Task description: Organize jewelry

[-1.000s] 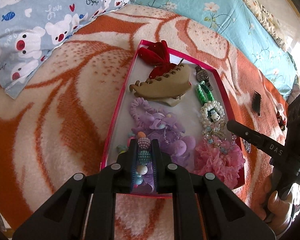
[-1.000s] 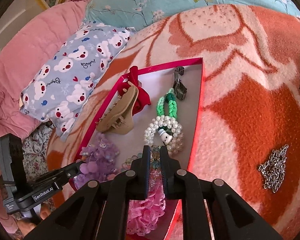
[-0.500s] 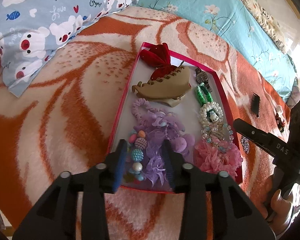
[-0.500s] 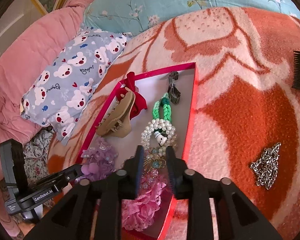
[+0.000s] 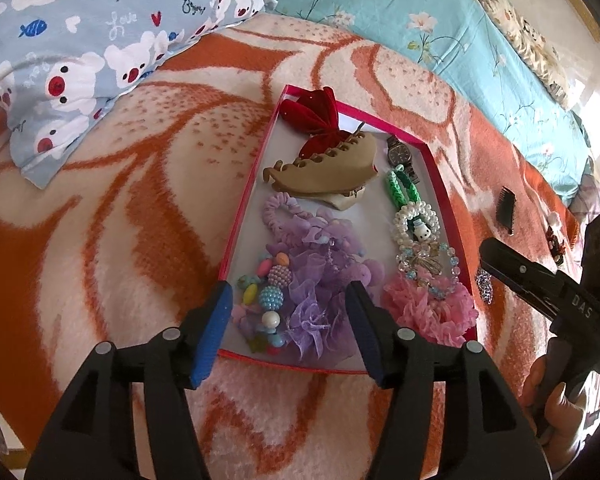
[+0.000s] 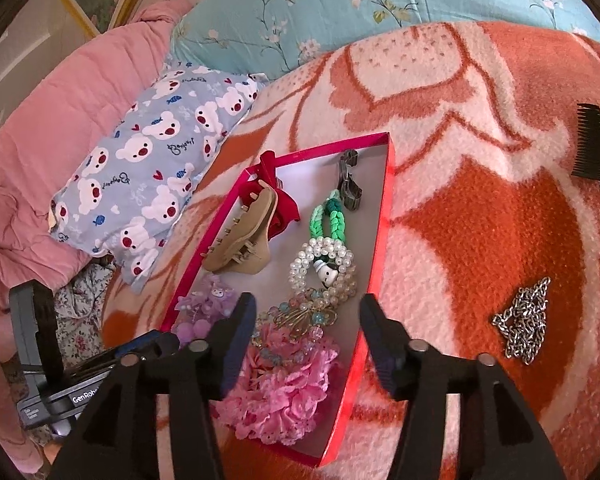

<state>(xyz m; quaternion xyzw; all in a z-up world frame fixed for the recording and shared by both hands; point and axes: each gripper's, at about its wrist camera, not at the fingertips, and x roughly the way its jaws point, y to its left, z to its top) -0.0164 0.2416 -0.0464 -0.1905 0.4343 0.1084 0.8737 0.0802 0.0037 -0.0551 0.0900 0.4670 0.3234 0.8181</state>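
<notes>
Red box (image 5: 446,196) on the blanket (image 5: 140,208), crowded: beaded bracelet (image 5: 269,298) in the near left corner, crystal bracelet (image 6: 300,318) on the pink scrunchie (image 6: 278,392) near the right wall. Left tongs (image 5: 290,326) and right tongs (image 6: 308,338) both opening, gripping nothing. Risk: beads or frills snagging a pad on withdrawal; silver chain (image 6: 526,322) and black comb (image 6: 594,140) left outside.
</notes>
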